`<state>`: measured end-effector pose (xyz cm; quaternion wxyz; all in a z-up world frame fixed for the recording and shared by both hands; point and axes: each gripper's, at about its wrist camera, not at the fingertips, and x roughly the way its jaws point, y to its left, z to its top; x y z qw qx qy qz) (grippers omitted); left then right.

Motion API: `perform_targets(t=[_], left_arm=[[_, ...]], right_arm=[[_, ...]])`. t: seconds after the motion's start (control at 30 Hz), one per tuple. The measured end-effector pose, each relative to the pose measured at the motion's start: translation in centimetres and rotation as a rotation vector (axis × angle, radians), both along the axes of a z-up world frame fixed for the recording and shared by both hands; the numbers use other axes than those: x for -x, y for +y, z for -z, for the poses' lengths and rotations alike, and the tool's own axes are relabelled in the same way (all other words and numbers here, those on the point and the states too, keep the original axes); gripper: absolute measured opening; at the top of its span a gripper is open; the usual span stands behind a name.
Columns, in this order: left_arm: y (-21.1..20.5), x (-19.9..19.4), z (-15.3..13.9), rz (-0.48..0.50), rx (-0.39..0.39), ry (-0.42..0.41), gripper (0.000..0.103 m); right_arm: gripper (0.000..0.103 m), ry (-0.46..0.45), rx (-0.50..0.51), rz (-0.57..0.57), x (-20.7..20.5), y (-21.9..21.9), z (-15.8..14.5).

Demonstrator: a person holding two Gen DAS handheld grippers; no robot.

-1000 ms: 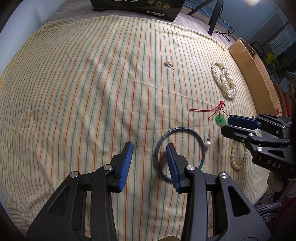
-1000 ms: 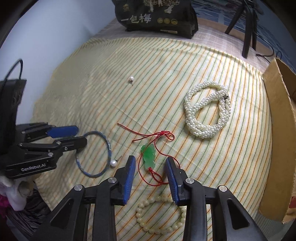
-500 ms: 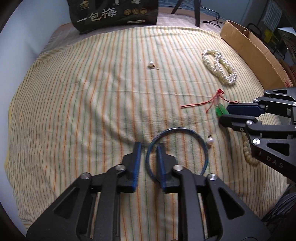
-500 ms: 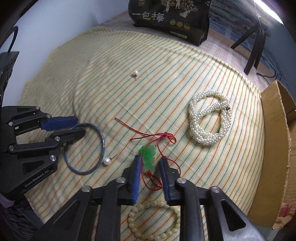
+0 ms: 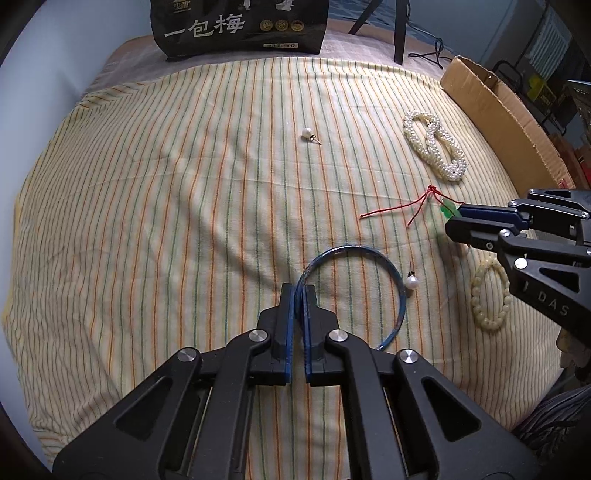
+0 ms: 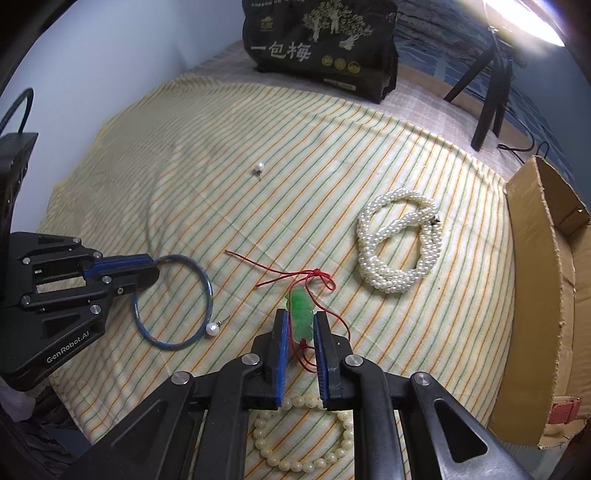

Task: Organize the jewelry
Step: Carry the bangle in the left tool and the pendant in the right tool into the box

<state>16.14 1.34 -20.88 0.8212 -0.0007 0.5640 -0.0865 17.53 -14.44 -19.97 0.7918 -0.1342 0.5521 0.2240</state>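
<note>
My left gripper (image 5: pixel 298 291) is shut on the rim of a thin blue bangle (image 5: pixel 395 280), which also shows in the right wrist view (image 6: pixel 207 284). My right gripper (image 6: pixel 301 323) is shut on a green jade pendant (image 6: pixel 301 308) strung on a red cord (image 6: pixel 280 277). A pearl earring (image 5: pixel 411 282) lies beside the bangle. A second pearl earring (image 5: pixel 307 133) lies further off. A white pearl bracelet bundle (image 6: pixel 400 245) and a cream bead bracelet (image 6: pixel 306 435) rest on the striped cloth (image 5: pixel 166 221).
A black printed bag (image 5: pixel 240 26) stands at the far edge. A cardboard box (image 6: pixel 546 295) lies along the right side. A black tripod leg (image 6: pixel 491 96) stands behind the cloth.
Both grippers have closed: the left onto the bangle's rim, the right onto the green pendant. Both views have tilted up, showing more of the far edge.
</note>
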Motion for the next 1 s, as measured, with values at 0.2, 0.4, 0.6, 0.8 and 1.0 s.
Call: perform_targets(t=[0.2,0.4,0.6,0.8,1.0], left_arm=[[0.6,0.3,-1.4,-0.018,0.046,-0.024,0.001],[1.3,0.4,-2.9,-0.035,0.119,-0.045,0.001],[1.5,0.4,-3.6,-0.051,0.203,-0.031,0.001],[0.6,0.2,-3.8,-0.045,0.256,-0.018,0.001],[-0.2,0.2,-5.0,-0.027,0.289,-0.031,0.001]], right_arm=[[0.011,-0.015,-0.017,0.015,0.2,-0.7,-1.0],[0.011,-0.031,-0.036,0.036,0.4,-1.5,-2.1],[0.011,-0.041,-0.051,0.054,0.4,-2.0,-2.7],[0.011,-0.045,-0.056,0.070,0.1,-2.5,-2.8],[0.011,-0.053,-0.064,0.086,0.0,-3.3,-3.3]])
